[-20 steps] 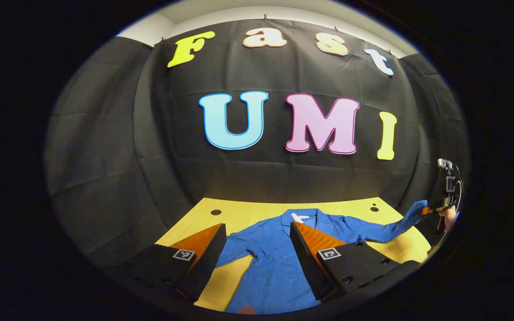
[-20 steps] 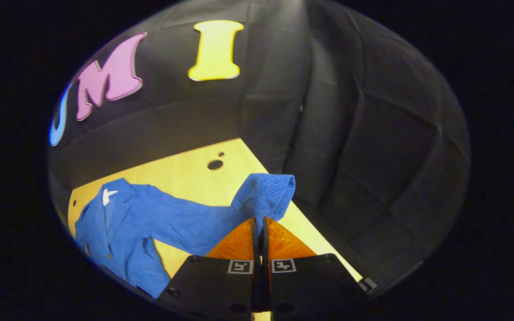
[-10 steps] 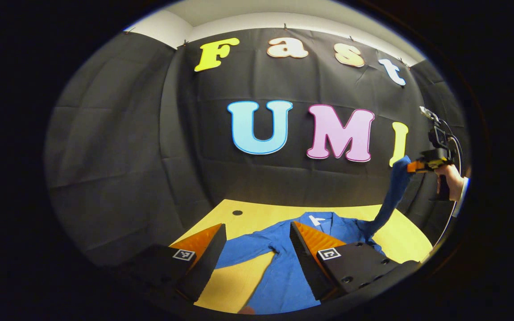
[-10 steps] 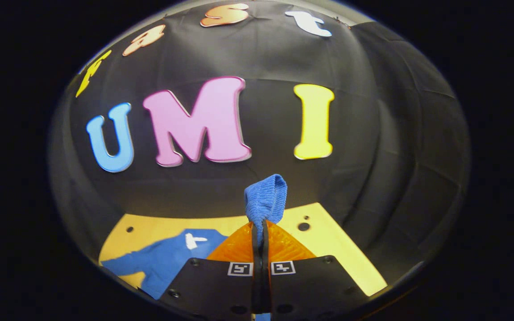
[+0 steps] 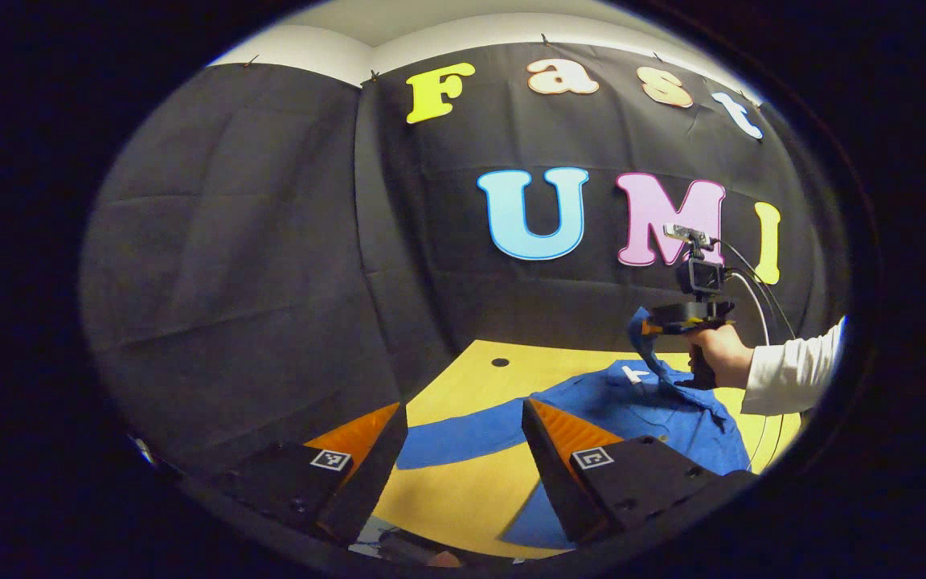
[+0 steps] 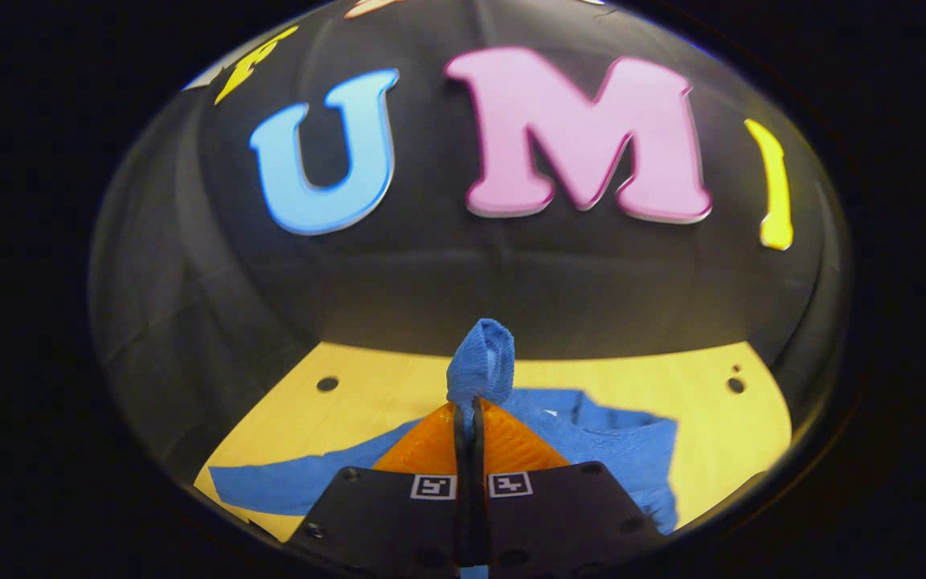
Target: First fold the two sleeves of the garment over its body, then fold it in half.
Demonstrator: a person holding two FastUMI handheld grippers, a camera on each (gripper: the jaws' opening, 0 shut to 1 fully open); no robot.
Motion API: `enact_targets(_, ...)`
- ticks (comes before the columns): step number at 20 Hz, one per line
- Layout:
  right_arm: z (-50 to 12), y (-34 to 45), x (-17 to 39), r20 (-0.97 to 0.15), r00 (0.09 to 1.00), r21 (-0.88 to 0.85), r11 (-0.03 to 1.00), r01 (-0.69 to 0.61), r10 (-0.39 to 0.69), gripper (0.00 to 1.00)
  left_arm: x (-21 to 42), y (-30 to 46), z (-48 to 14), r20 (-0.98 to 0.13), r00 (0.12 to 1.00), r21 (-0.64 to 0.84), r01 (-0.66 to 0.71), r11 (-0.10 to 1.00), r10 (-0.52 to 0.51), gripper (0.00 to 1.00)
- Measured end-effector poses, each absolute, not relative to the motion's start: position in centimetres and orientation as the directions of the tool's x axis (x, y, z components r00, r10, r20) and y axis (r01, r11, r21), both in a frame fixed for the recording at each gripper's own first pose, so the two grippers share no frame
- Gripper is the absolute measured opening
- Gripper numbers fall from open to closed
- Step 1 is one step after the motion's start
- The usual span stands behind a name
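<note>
A blue garment (image 5: pixel 656 410) lies on the yellow table (image 5: pixel 471 482), collar toward the wall. Its right sleeve cuff (image 6: pixel 479 366) is pinched upright in my right gripper (image 6: pixel 469 408), which is shut on it and hangs above the garment's body (image 6: pixel 616 446). In the left gripper view, the same right gripper (image 5: pixel 656 328) is held by a hand (image 5: pixel 716 354) over the collar, with the sleeve (image 5: pixel 646 354) draping down from it. The other sleeve (image 5: pixel 451 438) lies flat, stretched out to the left. My left gripper (image 5: pixel 463 438) stands open above the table's near side, holding nothing.
The black cloth wall rises close behind the table's far edge. Small round holes (image 6: pixel 327 383) mark the tabletop near its back corners. A white-sleeved arm (image 5: pixel 792 374) reaches in from the right. Bare table (image 6: pixel 366 402) shows left of the garment.
The right gripper has lifted the sleeve cuff off the table's right side and carried it up and left, over the garment's body. The left gripper's view has swung left.
</note>
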State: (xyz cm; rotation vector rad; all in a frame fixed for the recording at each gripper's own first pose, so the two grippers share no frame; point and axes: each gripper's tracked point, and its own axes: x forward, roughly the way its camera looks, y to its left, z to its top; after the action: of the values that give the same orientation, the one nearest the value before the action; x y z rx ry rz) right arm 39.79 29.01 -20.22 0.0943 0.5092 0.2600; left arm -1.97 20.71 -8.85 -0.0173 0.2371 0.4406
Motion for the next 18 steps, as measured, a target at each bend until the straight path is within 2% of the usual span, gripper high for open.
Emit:
enact_targets(4, -31.5, 33.4, 38.3, -0.638, 0.706, 0.192, 0.951, -0.242, 0.308, 0.01, -4.9, 23.6, -10.2, -0.295, 0.796, 0.075, -0.533, 0.843, 0.529, 0.82)
enact_targets(6, -35.5, 34.9, 36.9, -0.733, 0.586, 0.266, 0.938, -0.220, 0.346, 0.01, -5.9, 24.1, -11.1, -0.326, 0.766, 0.070, -0.565, 0.822, 0.554, 0.82)
enact_targets(7, -35.9, 36.0, 36.3, -0.742, 0.548, 0.317, 0.922, -0.220, 0.386, 0.09, -6.1, 23.9, -11.5, -0.333, 0.762, 0.060, -0.570, 0.819, 0.555, 0.82)
enact_targets(8, -35.9, 37.0, 36.3, -0.718, 0.549, 0.351, 0.903, -0.247, 0.429, 0.05, -6.0, 23.7, -11.8, -0.339, 0.762, 0.051, -0.571, 0.819, 0.552, 0.82)
enact_targets(9, -34.9, 37.8, 36.2, -0.684, 0.548, 0.390, 0.877, -0.282, 0.481, 0.34, -5.4, 23.6, -12.1, -0.345, 0.762, 0.040, -0.571, 0.820, 0.548, 0.82)
enact_targets(11, -32.6, 38.8, 35.6, -0.622, 0.542, 0.445, 0.824, -0.350, 0.565, 0.48, -4.0, 23.8, -12.9, -0.356, 0.770, 0.001, -0.567, 0.824, 0.530, 0.82)
enact_targets(12, -31.4, 38.5, 35.4, -0.598, 0.546, 0.449, 0.809, -0.378, 0.587, 0.48, -3.1, 23.9, -13.7, -0.369, 0.772, -0.025, -0.565, 0.825, 0.517, 0.82)
enact_targets(15, -26.7, 36.6, 34.6, -0.551, 0.573, 0.418, 0.795, -0.440, 0.607, 0.97, 0.3, 25.4, -16.9, -0.415, 0.779, -0.109, -0.556, 0.824, 0.471, 0.82)
enact_targets(18, -20.9, 33.3, 31.7, -0.480, 0.595, 0.371, 0.763, -0.529, 0.645, 0.97, 3.4, 28.1, -21.5, -0.538, 0.724, -0.095, -0.561, 0.823, 0.432, 0.83)
